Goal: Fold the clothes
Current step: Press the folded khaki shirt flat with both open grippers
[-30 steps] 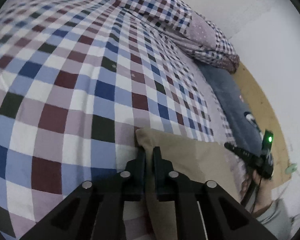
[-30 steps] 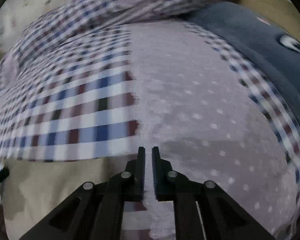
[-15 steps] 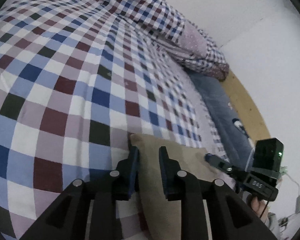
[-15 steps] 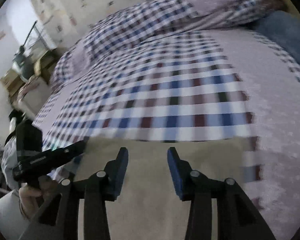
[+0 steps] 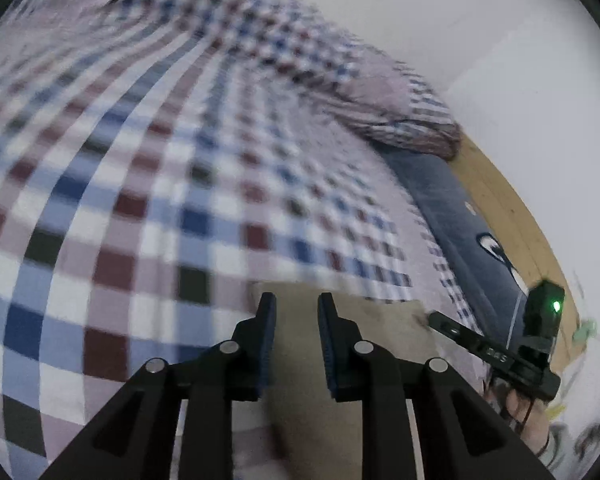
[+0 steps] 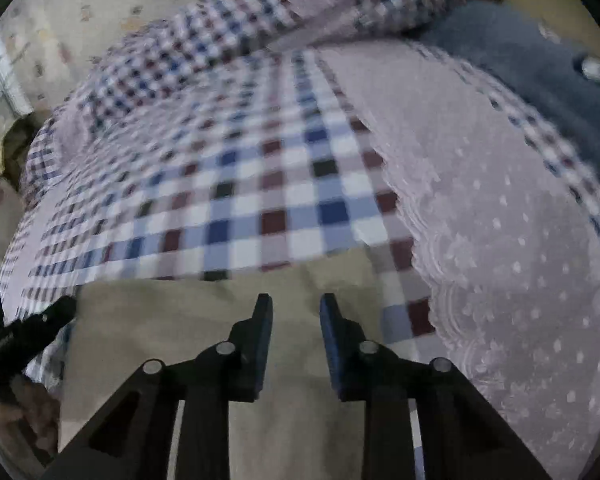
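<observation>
The beige garment [image 5: 300, 380] lies flat on the checked bedspread [image 5: 120, 200], under both my grippers. Left gripper [image 5: 296, 304]: jaws parted, nothing between them. Right gripper [image 6: 296, 304]: its jaws have just been closing, yet stand apart and empty above the cloth. I judge the fabric light, limp and wrinkle-prone; I would pinch it at a corner or far edge. Only the left view shows the wooden frame [image 5: 500, 200]; only the right shows the lace-trimmed dotted sheet [image 6: 500, 260].
</observation>
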A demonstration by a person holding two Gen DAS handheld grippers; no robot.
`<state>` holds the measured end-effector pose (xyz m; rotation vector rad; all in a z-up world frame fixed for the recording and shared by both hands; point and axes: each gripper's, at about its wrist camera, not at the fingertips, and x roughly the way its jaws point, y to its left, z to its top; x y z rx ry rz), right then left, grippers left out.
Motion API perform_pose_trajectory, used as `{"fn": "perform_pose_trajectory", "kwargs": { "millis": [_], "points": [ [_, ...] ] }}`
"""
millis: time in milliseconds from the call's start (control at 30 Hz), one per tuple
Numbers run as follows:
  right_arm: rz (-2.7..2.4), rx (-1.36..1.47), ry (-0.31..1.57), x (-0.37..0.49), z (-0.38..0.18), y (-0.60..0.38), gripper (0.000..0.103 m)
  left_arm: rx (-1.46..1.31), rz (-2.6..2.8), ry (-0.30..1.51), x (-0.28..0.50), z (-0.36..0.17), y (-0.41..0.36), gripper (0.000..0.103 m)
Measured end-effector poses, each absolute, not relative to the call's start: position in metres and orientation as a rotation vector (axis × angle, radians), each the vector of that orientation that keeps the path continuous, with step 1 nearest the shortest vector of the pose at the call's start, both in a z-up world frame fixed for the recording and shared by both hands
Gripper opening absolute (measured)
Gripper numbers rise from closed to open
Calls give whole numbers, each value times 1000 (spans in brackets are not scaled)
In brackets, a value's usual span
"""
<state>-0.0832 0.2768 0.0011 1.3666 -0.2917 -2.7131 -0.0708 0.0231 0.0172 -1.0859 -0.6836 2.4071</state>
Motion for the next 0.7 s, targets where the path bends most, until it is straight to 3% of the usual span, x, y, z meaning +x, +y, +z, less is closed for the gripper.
{"fn": "perform_pose_trajectory", "kwargs": {
  "millis": [200,233,267,300,533,700],
  "points": [
    [-2579,1222,-163,-80,7,236,31,-1176,2365,-395,-66,9,77,21],
    [-2555,1232,-152,-82,1,234,33,-1205,2359,-348,-67,3,85,19],
    [-2530,1243,-142,-83,-5,231,39,-1239,2358,-333,-68,-5,88,9],
    [-2526,1292,-119,-83,-15,230,44,-1257,2361,-358,-70,-9,85,2],
    [-2686,1418,-208,-86,-18,279,43,-1270,2385,-462,-68,-9,71,2],
    [-2792,1422,-143,-61,-6,286,63,-1266,2411,-438,-49,0,69,8]
  ]
}}
